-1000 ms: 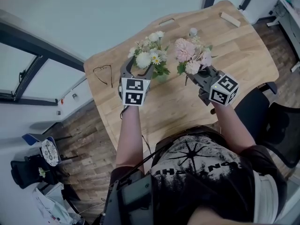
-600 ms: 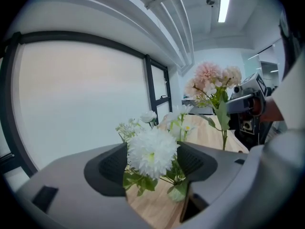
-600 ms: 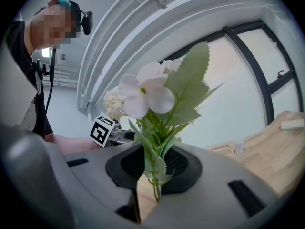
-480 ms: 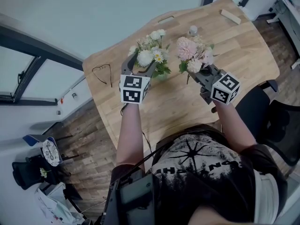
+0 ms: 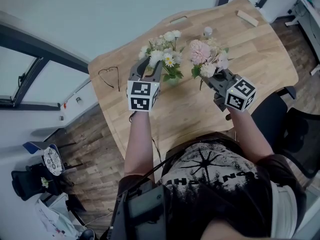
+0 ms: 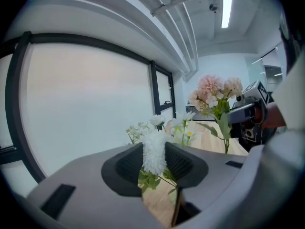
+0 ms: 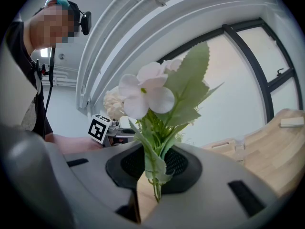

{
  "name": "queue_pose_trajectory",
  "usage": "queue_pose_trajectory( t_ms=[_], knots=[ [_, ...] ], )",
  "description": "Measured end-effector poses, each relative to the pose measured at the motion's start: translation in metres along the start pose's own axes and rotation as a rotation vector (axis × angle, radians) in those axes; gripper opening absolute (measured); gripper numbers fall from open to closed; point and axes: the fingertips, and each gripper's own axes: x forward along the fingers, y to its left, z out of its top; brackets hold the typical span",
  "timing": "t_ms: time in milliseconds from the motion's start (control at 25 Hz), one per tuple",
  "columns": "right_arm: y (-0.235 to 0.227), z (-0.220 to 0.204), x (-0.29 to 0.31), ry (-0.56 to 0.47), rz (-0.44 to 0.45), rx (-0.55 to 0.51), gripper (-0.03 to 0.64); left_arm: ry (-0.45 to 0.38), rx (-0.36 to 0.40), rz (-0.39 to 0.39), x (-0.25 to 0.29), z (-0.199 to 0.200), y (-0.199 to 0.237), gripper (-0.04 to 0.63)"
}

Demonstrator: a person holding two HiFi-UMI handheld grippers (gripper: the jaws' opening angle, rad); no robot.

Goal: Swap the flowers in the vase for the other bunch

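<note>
A white bunch [image 5: 162,51] stands over what looks like a clear vase [image 5: 172,81] on the wooden table [image 5: 260,54]. My left gripper [image 5: 148,66] reaches into it from the near side. Its jaws have just been closing, and in the left gripper view a white bloom [image 6: 155,151] is pressed between the pads of the left gripper [image 6: 155,159]. My right gripper [image 5: 214,76] is shut on the stems of a pink bunch [image 5: 205,56], held upright to the right of the white one. The right gripper view shows the stems [image 7: 155,175] pinched in the right gripper [image 7: 153,168].
A pair of glasses [image 5: 110,77] lies near the table's left edge. A small wooden block [image 5: 246,19] sits at the far right and a small white thing [image 5: 206,31] behind the pink bunch. A black chair [image 5: 295,134] stands to the right of the table.
The left jaws have narrowed onto the white bunch, which has shifted slightly away from me. The right gripper and the pink bunch have barely moved.
</note>
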Motion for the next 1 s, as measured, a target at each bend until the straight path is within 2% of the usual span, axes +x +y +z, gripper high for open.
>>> queue_pose_trajectory(
  t_ms=[360,720,1000],
  knots=[
    [0.001,0.000,0.001,0.015,-0.002,-0.009,0.058,-0.037,-0.036,0.011,-0.005,0.002,0.000,0.107],
    [0.003,0.002,-0.001,0.019,0.000,-0.021,0.058,-0.081,-0.046,0.033,-0.009,0.017,0.002,0.097],
    [0.007,0.007,0.000,0.006,0.015,-0.024,0.058,-0.124,-0.032,0.060,-0.017,0.043,0.009,0.095]
  ],
)
